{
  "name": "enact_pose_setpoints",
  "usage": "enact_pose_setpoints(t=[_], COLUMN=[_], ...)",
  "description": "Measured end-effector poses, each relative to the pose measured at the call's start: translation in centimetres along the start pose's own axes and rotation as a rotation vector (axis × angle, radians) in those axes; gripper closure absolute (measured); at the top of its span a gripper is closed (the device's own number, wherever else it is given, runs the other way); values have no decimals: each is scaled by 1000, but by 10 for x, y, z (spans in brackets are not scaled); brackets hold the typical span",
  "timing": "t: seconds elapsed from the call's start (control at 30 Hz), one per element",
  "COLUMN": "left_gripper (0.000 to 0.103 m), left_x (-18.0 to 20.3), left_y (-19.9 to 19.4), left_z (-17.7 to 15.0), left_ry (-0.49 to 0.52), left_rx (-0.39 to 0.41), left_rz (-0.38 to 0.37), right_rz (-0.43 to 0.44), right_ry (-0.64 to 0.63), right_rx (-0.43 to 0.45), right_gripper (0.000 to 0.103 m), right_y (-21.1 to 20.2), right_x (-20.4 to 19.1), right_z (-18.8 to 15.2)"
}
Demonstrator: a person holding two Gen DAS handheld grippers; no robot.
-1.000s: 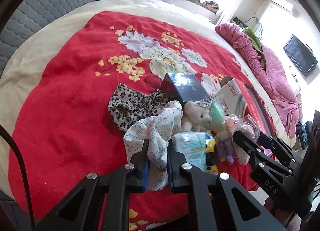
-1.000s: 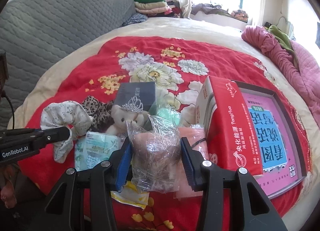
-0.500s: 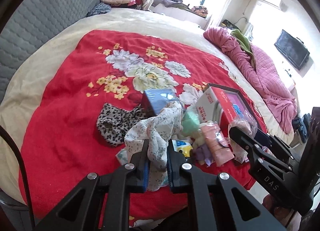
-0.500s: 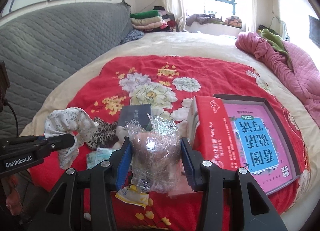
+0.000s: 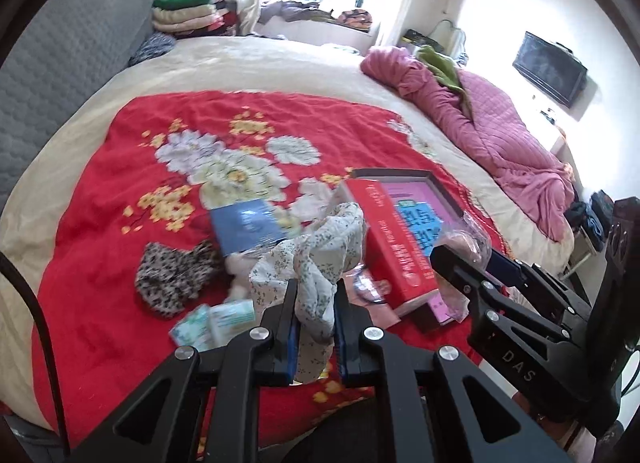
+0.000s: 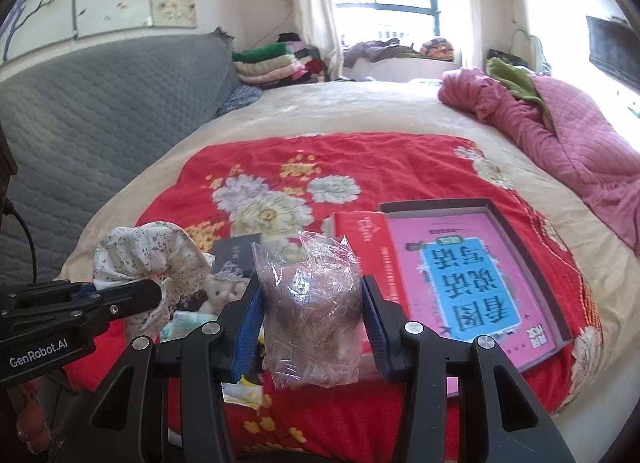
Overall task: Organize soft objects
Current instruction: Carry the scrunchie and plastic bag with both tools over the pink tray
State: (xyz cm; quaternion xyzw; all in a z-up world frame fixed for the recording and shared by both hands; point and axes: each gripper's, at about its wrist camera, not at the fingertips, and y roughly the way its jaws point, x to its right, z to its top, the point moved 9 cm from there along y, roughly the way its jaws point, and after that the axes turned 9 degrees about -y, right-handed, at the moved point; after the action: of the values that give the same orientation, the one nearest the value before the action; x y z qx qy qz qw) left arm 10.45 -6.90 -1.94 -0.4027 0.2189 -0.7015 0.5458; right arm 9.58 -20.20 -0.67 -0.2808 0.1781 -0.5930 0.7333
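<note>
A: What does the room hold?
B: A wide bed (image 6: 360,111) with a cream cover fills both views; a red floral blanket (image 5: 120,167) lies over its middle, a grey quilted headboard (image 6: 100,103) runs along the left, a pink quilt (image 5: 500,131) is bunched at the right, and folded clothes (image 6: 276,63) are stacked near the window at the top

A: And the soft things?
B: The left gripper (image 5: 316,315) has its jaws clamped on a white floral cloth (image 5: 320,255), which rises between them at lower centre. The right gripper (image 6: 312,327) has its jaws pressed against both sides of a clear plastic bag (image 6: 312,303) with something brownish inside

A: What lies below?
B: A leopard-print cloth (image 5: 172,275), a blue box (image 5: 244,223) and a red book box (image 5: 392,239) on the blanket
</note>
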Motion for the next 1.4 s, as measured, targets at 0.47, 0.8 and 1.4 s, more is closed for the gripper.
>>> enact_pose_setpoints(t=[0.47,0.8,1.4], left_gripper=[89,89,88], left_x=[90,147,201], left_y=[29,76,148], left_z=[-3,-8,-45], left_ry=[108,174,308], left_rx=[-44,-118,-273], left_rz=[-66,-100,-85], right_rz=[-165,-246,-290], right_ry=[117,203,284], right_rx=[27,15,-118], right_gripper=[54,54,54], right_y=[-33,-33,15], right_x=[104,175,239], right_z=[-10,-31,-76])
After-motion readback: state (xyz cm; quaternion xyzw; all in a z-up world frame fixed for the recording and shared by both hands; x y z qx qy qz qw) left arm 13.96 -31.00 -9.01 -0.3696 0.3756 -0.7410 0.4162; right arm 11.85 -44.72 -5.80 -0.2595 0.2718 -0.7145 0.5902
